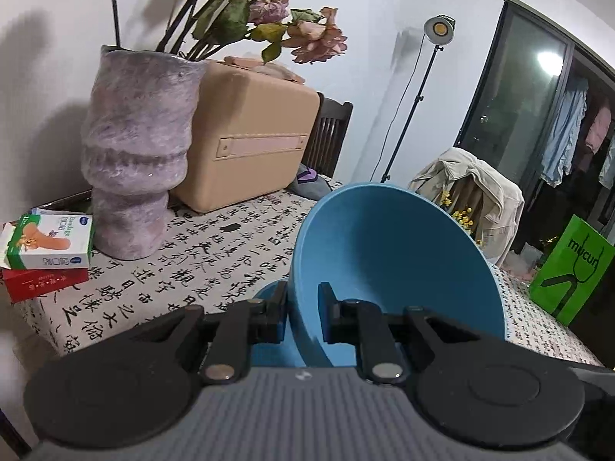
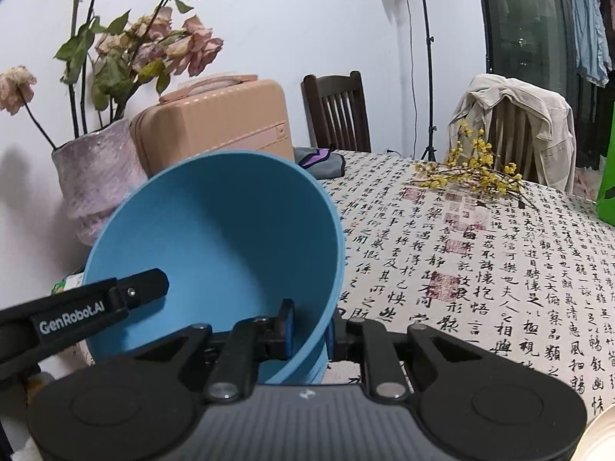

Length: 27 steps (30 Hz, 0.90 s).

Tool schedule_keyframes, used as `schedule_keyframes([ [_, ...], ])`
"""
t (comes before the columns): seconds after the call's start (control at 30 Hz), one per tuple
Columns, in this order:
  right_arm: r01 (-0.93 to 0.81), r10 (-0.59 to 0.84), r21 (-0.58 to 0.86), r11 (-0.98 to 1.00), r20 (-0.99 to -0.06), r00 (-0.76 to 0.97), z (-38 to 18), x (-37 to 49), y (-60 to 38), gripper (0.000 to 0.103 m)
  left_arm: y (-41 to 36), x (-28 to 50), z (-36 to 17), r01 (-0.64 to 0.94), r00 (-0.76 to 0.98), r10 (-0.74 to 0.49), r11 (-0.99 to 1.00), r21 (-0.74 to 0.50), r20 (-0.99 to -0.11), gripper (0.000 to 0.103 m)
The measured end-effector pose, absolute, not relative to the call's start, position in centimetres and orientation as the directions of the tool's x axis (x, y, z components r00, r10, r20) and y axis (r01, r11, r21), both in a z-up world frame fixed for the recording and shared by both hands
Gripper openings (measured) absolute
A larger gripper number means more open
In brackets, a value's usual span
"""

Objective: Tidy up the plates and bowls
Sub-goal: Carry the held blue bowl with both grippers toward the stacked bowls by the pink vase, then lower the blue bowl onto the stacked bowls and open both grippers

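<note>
Both grippers are clamping one blue bowl [image 1: 396, 261] by its rim, jaws narrow. Left gripper [image 1: 303, 315] is pinching the wall on one side; right gripper [image 2: 311, 330] is pinching the opposite side. Bowl is tilting up just ahead of the fingers, over the worktop [image 2: 480, 253]. Vase [image 1: 134, 161] is standing beyond, to the left.

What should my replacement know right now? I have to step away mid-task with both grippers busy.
Left gripper: shut on the blue bowl's rim.
Right gripper: shut on the opposite rim of the same bowl, one finger inside, one outside.
The bowl hangs tilted above the calligraphy tablecloth, near the vase and suitcase.
Done: bowl picked up.
Left: set it down; its destination is not in view.
</note>
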State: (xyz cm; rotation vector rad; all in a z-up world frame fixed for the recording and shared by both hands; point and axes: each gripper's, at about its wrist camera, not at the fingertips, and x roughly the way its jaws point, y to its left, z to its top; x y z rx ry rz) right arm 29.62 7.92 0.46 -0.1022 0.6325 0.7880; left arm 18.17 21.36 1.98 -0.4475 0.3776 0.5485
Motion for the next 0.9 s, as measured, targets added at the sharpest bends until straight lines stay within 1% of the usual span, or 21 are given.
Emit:
schedule_keyframes([
  [0.5, -0.699, 0.620, 0.138, 0.702, -0.601, 0.505, -1.7, 30.2, 9.4, 0.015, 22.1, 18.4, -0.1, -0.609, 0.759, 0.426, 0.733, -0.303, -0.492, 0.016],
  [0.73, -0.702, 0.622, 0.129, 0.701, -0.593, 0.512, -2.0, 30.4, 9.6, 0.015, 22.4, 18.1, 0.0, -0.619, 0.758, 0.447, 0.724, -0.304, -0.475, 0.016],
  [0.83, -0.706, 0.621, 0.116, 0.698, -0.590, 0.517, -2.1, 30.4, 9.7, 0.016, 22.3, 18.1, 0.1, -0.624, 0.755, 0.462, 0.725, -0.292, -0.465, 0.014],
  [0.9, -0.714, 0.625, 0.110, 0.691, -0.588, 0.514, -2.1, 30.4, 9.8, 0.018, 22.5, 18.0, 0.0, -0.625, 0.754, 0.464, 0.724, -0.292, -0.465, 0.012],
])
